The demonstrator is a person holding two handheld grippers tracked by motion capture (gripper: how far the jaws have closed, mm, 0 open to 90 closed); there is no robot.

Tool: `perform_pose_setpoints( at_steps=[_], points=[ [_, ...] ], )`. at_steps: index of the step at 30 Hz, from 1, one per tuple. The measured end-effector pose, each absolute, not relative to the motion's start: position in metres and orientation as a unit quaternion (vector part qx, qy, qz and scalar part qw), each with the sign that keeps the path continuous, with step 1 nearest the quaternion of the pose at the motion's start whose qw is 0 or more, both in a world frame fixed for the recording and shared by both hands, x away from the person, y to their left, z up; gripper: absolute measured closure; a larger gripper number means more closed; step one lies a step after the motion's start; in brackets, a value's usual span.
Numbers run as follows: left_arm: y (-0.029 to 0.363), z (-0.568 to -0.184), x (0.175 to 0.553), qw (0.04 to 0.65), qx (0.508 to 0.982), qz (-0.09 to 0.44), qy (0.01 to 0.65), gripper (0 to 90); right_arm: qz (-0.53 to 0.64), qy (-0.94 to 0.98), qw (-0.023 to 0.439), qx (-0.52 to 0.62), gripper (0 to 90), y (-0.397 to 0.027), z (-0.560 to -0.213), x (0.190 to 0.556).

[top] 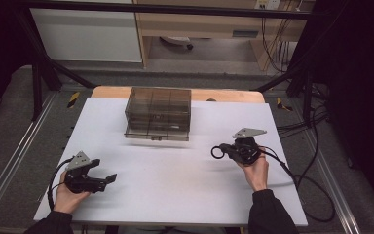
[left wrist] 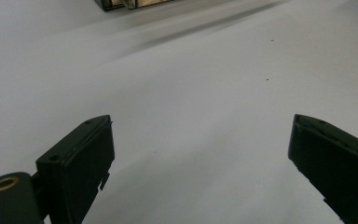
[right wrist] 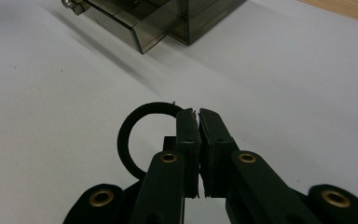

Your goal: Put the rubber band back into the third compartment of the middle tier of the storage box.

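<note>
A smoky see-through drawer box stands at the back middle of the white table, its bottom drawer pulled out a little. My right gripper hovers right of centre, shut on a thin black ring that sticks out to its left. In the right gripper view the jaws meet on the ring, and the open drawer lies ahead. My left gripper is near the front left, open, with nothing between its fingers.
Black cables trail off the table's right side. A strip of wooden tabletop shows behind the white sheet. A corner of the box sits far ahead in the left gripper view. Metal frame rails flank the table.
</note>
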State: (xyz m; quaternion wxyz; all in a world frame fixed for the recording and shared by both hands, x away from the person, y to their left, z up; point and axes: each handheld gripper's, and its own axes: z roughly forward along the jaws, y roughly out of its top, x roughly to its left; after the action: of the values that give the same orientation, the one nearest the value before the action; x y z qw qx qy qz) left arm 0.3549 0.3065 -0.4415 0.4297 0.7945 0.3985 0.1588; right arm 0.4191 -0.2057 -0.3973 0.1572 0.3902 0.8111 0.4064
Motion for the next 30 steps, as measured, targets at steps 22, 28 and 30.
perform_pose_setpoints(
  at_steps=[22, 28, 30],
  points=[
    [0.306, -0.442, 0.355, 0.431, 0.794, 0.157, 0.399, 6.8, 0.413, 0.818, 0.163, 0.366, 87.6, -0.166, -0.380, 0.431],
    [0.306, -0.442, 0.355, 0.431, 0.794, 0.157, 0.399, 6.9, 0.416, 0.817, 0.164, 0.364, 87.7, -0.157, -0.377, 0.436],
    [0.306, -0.442, 0.355, 0.431, 0.794, 0.157, 0.399, 6.9, 0.416, 0.818, 0.165, 0.362, 87.7, -0.153, -0.376, 0.437]
  ],
)
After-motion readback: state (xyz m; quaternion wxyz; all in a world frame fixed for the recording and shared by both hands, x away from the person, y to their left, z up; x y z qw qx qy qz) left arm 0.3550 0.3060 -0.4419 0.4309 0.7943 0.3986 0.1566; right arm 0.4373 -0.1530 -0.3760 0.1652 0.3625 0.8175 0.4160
